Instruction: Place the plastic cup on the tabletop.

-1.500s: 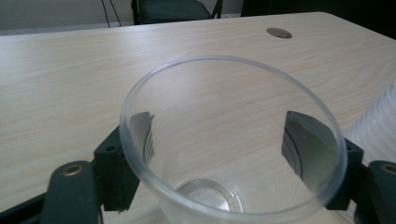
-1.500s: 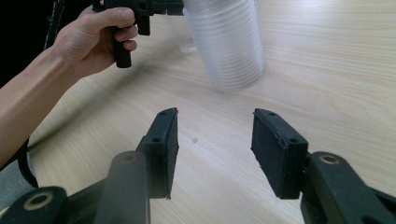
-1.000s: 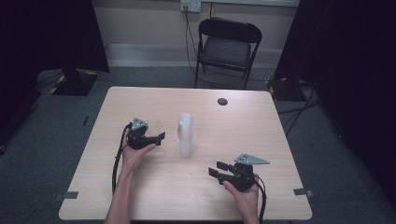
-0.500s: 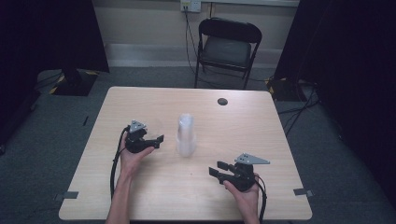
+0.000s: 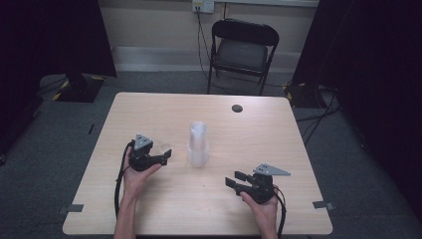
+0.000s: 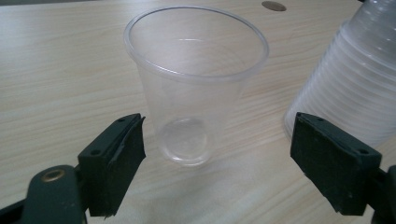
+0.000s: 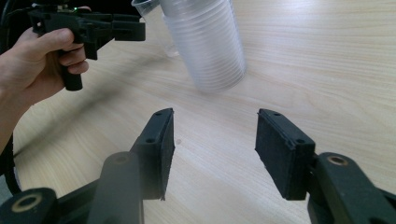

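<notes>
Standing upright on table [image 5: 278, 124] — single cup [image 6: 194, 81], beside stack [image 5: 198, 144]. Left gripper [image 6: 217, 156] jaws spread, just been closing slightly, cup between, untouched. Right gripper [image 7: 215, 149] jaws spread — empty.

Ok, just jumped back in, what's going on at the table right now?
A person works clear plastic cups with two handheld grippers. The left gripper has its jaws open, just easing inward, around a single cup standing upright on the table, pads clear of it. The cup stack stands beside it. The right gripper waits open, holding nothing.
</notes>
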Demonstrator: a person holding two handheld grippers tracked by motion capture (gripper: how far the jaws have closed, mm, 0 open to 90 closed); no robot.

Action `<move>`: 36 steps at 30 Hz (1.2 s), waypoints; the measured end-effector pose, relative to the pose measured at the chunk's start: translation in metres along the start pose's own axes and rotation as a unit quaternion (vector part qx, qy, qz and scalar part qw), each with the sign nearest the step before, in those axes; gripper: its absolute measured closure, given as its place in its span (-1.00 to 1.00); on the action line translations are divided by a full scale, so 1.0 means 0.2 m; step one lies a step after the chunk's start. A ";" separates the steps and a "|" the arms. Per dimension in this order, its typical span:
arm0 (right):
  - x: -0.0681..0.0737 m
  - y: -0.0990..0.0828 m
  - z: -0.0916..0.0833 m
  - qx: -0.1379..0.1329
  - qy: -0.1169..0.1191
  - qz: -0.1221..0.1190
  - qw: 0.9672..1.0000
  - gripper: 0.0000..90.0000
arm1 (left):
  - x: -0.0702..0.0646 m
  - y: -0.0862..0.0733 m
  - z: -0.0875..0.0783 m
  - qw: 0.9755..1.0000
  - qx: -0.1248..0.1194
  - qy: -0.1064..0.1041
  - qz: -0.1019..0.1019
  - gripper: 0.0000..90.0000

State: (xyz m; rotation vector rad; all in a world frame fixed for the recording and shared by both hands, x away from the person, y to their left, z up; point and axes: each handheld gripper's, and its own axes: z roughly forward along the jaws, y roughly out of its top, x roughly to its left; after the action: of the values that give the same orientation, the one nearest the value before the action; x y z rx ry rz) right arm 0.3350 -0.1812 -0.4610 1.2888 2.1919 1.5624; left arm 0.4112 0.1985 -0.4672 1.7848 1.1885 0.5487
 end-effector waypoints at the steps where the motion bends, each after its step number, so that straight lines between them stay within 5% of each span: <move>1: 0.00 0.00 0.00 0.000 0.000 0.000 1.000 0.05 | -0.01 0.00 -0.01 1.000 0.006 -0.005 -0.001 -0.62; 8: -0.02 -0.02 -0.01 -0.001 -0.005 0.004 1.000 0.02 | -0.05 -0.03 -0.10 1.000 -0.009 -0.003 -0.004 -0.63; 12: -0.02 -0.02 -0.01 0.000 -0.007 0.007 1.000 0.00 | -0.07 -0.03 -0.15 1.000 -0.006 -0.001 0.012 -0.65; 23: -0.02 -0.04 -0.01 0.002 -0.009 0.003 1.000 -0.03 | -0.16 -0.11 -0.24 1.000 0.002 -0.020 0.014 -0.63; 30: -0.01 -0.04 -0.01 0.002 -0.011 0.001 1.000 -0.04 | -0.23 -0.18 -0.31 0.998 -0.013 -0.055 0.014 -0.60; 36: -0.01 -0.05 -0.01 0.003 -0.021 -0.005 1.000 -0.09 | -0.26 -0.24 -0.32 0.998 -0.010 -0.059 0.019 -0.61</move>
State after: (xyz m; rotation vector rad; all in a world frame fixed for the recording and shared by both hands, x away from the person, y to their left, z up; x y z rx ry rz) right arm 0.3293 -0.1842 -0.4686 1.2979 2.1751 1.5133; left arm 0.3160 0.1864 -0.4705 1.8005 1.0674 0.4688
